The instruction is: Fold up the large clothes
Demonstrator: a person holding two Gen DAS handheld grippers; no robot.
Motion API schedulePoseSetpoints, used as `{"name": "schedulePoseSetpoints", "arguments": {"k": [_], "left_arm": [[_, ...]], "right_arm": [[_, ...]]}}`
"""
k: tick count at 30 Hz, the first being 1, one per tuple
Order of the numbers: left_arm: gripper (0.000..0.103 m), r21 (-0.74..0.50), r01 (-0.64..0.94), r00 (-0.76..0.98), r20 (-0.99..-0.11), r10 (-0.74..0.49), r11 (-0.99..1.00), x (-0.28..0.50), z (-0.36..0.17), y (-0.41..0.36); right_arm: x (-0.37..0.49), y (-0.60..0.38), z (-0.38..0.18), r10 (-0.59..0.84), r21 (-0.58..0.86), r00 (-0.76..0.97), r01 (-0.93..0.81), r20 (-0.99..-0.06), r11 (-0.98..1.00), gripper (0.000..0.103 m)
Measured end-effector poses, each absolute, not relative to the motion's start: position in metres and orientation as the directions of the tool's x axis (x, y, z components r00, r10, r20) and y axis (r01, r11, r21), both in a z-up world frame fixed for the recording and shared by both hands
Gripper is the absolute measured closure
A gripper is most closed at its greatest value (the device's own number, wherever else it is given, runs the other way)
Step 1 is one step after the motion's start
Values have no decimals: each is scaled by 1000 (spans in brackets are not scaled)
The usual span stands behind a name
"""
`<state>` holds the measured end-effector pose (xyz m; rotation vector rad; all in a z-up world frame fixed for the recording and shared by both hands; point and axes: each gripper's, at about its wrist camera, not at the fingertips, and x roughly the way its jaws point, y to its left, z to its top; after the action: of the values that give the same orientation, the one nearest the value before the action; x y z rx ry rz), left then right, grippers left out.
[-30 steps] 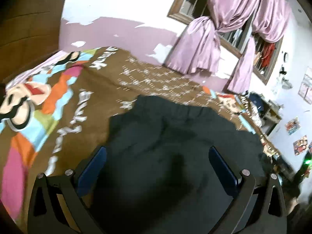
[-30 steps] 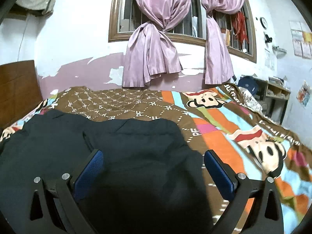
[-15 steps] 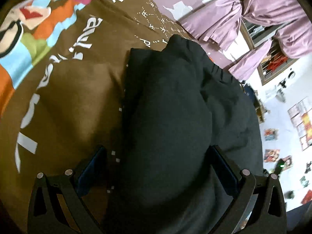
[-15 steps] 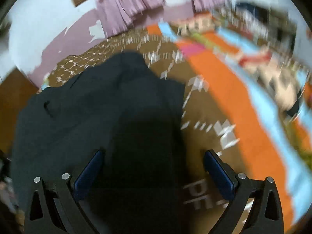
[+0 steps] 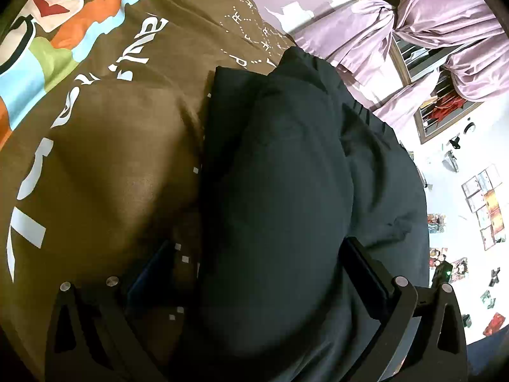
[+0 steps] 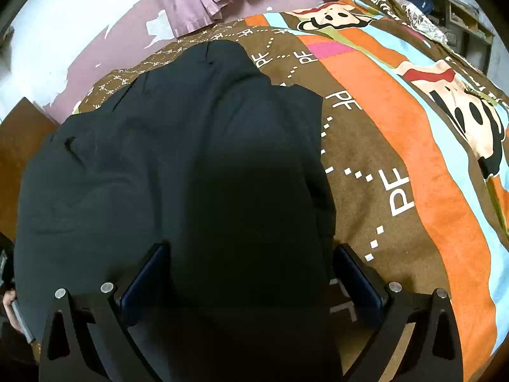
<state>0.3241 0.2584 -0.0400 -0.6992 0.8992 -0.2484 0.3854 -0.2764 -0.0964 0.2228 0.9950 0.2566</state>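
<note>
1. Sprawling across a brown cartoon-print blanket [image 6: 394, 146], a large dark garment [image 6: 178, 165] lies in loose folds on a bed, its fabric bunched into a rounded hump.

2. Seen from the left wrist camera, the left gripper [image 5: 257, 273] hangs low over the same garment [image 5: 280, 191], its blue-padded fingers [image 5: 149, 273] spread wide; one finger sits above the blanket [image 5: 105, 159] just beside the garment's edge, the other above the dark cloth. Nothing is clamped between them.

3. Seen from the right wrist camera, the right gripper [image 6: 251, 280] likewise has its fingers [image 6: 143, 277] set wide apart, straddling a strip of the garment near its right-hand edge; whether the pads touch the cloth cannot be told.

4. Pink-purple curtains [image 5: 439, 31], tied at the middle, hang at a barred, wood-framed window [image 5: 445, 108] behind the bed, above a wall with peeling paint [image 6: 79, 57].

5. Small posters [image 5: 486, 203] dot the white wall at the right of the left wrist view.

6. At the lower left edge of the right wrist view, a person's hand [image 6: 9, 305] shows beside the garment.
</note>
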Motion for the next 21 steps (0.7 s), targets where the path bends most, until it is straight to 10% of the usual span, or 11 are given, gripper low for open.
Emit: {"name": "schedulePoseSetpoints", "arguments": {"k": [17, 21], "left_arm": [[1, -683, -84, 596, -618, -513, 726, 327, -46, 265], [1, -726, -104, 567, -605, -559, 679, 330, -47, 273]], "right_arm": [[378, -267, -97, 334, 299, 488, -150, -807, 942, 0], [371, -267, -96, 365, 341, 484, -141, -795, 929, 19]]}}
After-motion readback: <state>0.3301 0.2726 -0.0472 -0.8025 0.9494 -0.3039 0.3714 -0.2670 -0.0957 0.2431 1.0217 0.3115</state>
